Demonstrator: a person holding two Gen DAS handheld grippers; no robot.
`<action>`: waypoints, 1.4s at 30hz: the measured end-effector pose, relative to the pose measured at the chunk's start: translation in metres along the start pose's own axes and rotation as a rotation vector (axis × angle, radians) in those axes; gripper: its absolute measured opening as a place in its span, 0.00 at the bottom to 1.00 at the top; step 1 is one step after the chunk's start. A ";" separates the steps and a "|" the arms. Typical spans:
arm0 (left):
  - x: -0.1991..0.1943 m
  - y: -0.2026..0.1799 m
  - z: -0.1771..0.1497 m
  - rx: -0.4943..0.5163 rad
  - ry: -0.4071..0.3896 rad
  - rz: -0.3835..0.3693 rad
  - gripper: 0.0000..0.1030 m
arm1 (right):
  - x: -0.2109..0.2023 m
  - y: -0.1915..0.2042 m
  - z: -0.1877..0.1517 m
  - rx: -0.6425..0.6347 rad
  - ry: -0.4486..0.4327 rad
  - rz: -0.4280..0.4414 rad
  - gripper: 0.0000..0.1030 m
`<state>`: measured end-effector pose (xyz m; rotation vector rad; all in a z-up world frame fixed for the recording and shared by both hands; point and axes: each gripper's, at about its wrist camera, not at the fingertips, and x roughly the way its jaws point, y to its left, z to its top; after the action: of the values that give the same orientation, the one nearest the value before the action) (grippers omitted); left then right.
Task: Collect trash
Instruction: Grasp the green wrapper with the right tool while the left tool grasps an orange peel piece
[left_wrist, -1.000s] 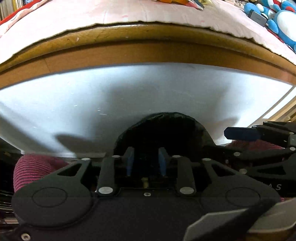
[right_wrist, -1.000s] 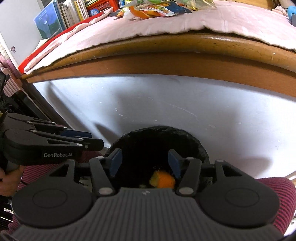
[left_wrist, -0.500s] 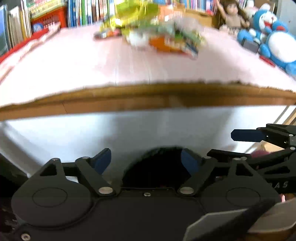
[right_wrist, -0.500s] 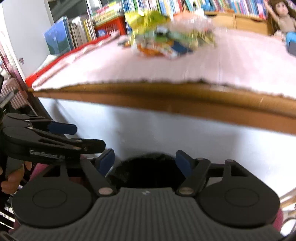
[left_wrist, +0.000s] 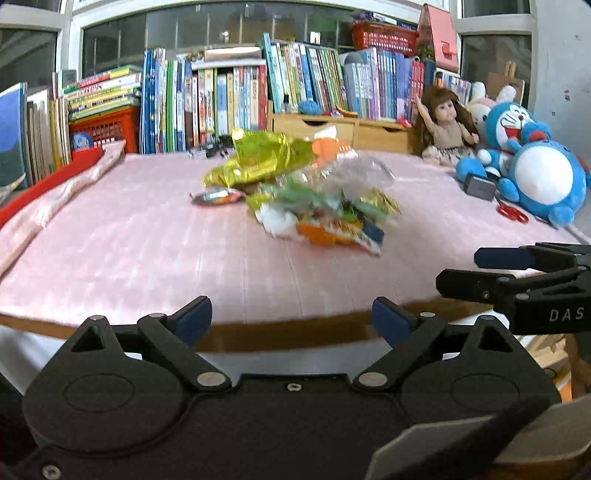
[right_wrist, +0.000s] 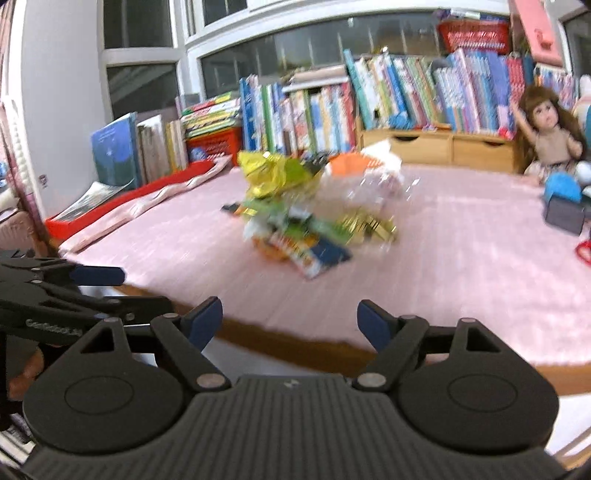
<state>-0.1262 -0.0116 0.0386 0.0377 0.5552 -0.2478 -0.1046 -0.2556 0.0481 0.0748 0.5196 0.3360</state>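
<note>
A heap of crumpled snack wrappers (left_wrist: 306, 195) lies in the middle of the pink-covered table (left_wrist: 147, 258); the right wrist view shows the wrappers (right_wrist: 306, 221) too, blurred. A flat round wrapper (left_wrist: 216, 197) lies just left of the heap. My left gripper (left_wrist: 291, 317) is open and empty at the table's near edge, short of the heap. My right gripper (right_wrist: 290, 319) is likewise open and empty at the near edge. Each gripper shows in the other's view: the right gripper (left_wrist: 517, 280) at the right, the left gripper (right_wrist: 74, 291) at the left. No bin is in view.
Books (left_wrist: 229, 99) line the back of the table, with a red crate (left_wrist: 103, 129) at left and wooden drawers (left_wrist: 343, 129) behind the heap. A doll (left_wrist: 447, 125), a blue plush toy (left_wrist: 532, 170), red scissors (left_wrist: 511, 214) and a small grey box (left_wrist: 478, 186) sit at right.
Both grippers have risen from the black bin below the table edge to table height. The left gripper went from nearly shut to open. The bin has dropped out of view.
</note>
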 end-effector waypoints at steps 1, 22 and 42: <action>0.002 0.001 0.004 0.003 -0.009 0.005 0.90 | 0.003 -0.002 0.003 -0.001 -0.007 -0.008 0.85; 0.077 0.020 0.041 -0.085 0.015 -0.019 0.64 | 0.089 -0.019 0.062 -0.075 -0.004 0.073 0.73; 0.130 0.007 0.046 -0.232 0.047 -0.114 0.21 | 0.076 -0.049 0.072 -0.015 -0.036 -0.002 0.40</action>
<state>0.0055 -0.0388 0.0090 -0.2136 0.6311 -0.2927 0.0081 -0.2748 0.0668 0.0653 0.4815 0.3360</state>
